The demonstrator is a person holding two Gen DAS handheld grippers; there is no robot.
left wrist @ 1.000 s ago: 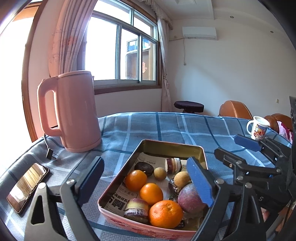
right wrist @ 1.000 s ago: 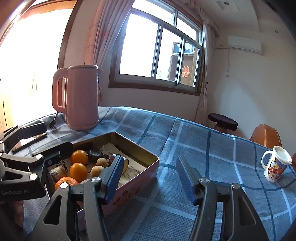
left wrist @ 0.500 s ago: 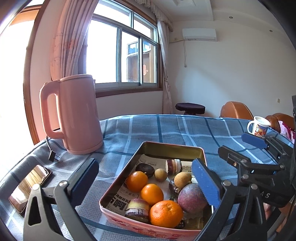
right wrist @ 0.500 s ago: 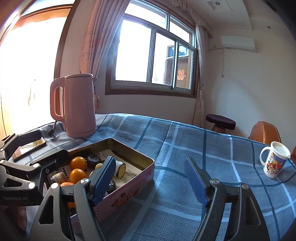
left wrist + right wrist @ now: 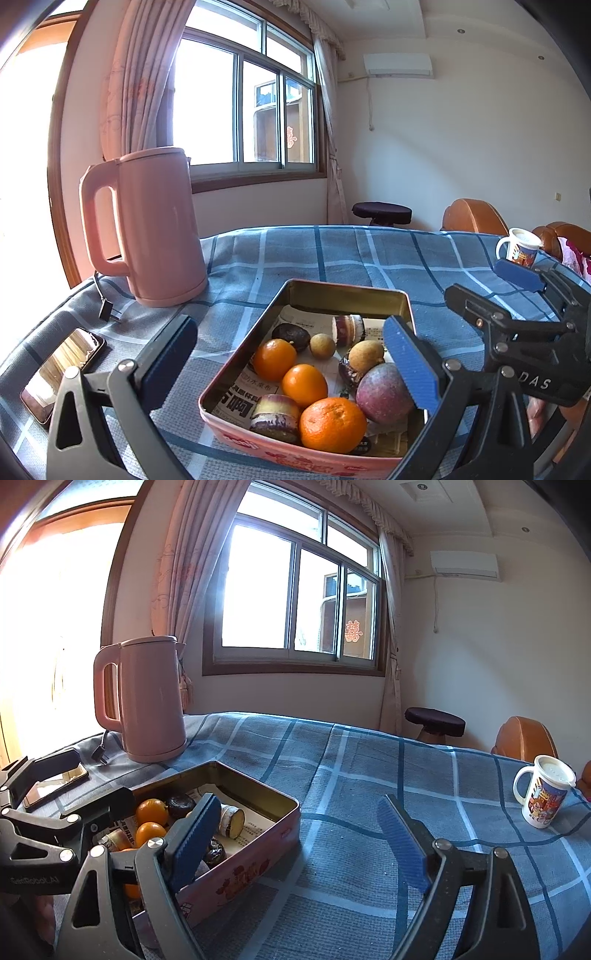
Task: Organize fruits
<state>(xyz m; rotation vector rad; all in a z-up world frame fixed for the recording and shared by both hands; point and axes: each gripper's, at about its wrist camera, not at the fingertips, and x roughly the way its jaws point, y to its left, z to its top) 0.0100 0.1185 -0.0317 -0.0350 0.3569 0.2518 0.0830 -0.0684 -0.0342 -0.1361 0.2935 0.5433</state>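
A pink tin tray (image 5: 347,290) lined with newspaper sits on the blue checked cloth. It holds three oranges (image 5: 332,424), a purple passion fruit (image 5: 384,393), two longans (image 5: 322,345), cut sugar-cane pieces (image 5: 275,411) and a dark fruit (image 5: 291,334). My left gripper (image 5: 291,354) hovers over the tray's near end, wide open and holding nothing. My right gripper (image 5: 299,840) is to the right of the tray (image 5: 240,871), level with its right corner. Its jaws are opening and grip nothing. Its black frame (image 5: 517,325) shows at the right of the left wrist view.
A pink kettle (image 5: 155,225) stands at the back left with its plug (image 5: 107,310) on the cloth. A phone (image 5: 62,373) lies near the left edge. A printed mug (image 5: 543,797) stands at the far right. Chairs and a stool stand beyond the table.
The right gripper's jaws have spread much wider. The left gripper's jaws widened a little, then held. The fruits have not moved.
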